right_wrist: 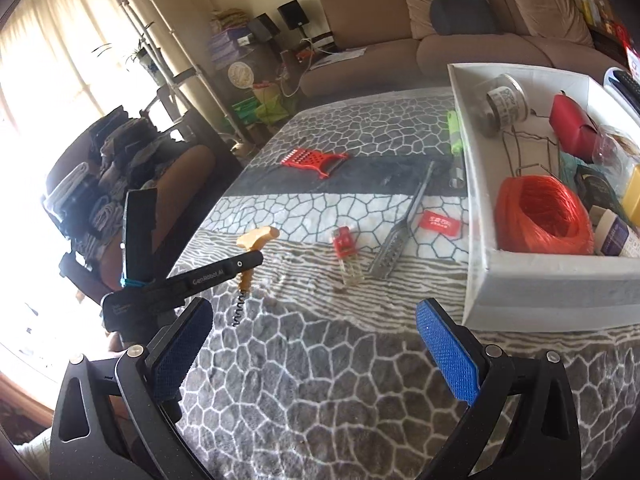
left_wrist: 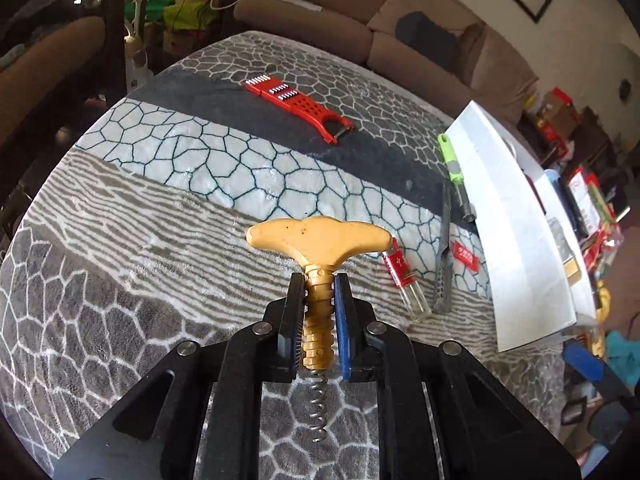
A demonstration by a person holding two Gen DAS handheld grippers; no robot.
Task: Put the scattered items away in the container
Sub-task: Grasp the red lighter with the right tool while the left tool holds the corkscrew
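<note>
My left gripper (left_wrist: 320,286) is shut on the ribbed shaft of a tan T-handled corkscrew (left_wrist: 318,236), whose metal spiral hangs below the pads. The right wrist view shows the same corkscrew (right_wrist: 256,238) held by the left gripper (right_wrist: 246,266) just above the patterned blanket. My right gripper (right_wrist: 316,320) is open and holds nothing, low over the blanket's near side. The white box (right_wrist: 476,240) stands to the right. Still on the blanket lie a red grater (right_wrist: 316,160), a small red-labelled bottle (right_wrist: 346,252), a grey comb (right_wrist: 400,236), a red packet (right_wrist: 440,222) and a green-handled tool (right_wrist: 454,128).
Inside the box are an orange twine ball (right_wrist: 540,216), a tape roll (right_wrist: 506,104) and a red pouch (right_wrist: 572,124), among other things. A brown sofa (right_wrist: 400,12) runs behind the table. A chair piled with clothes (right_wrist: 100,184) stands at the left.
</note>
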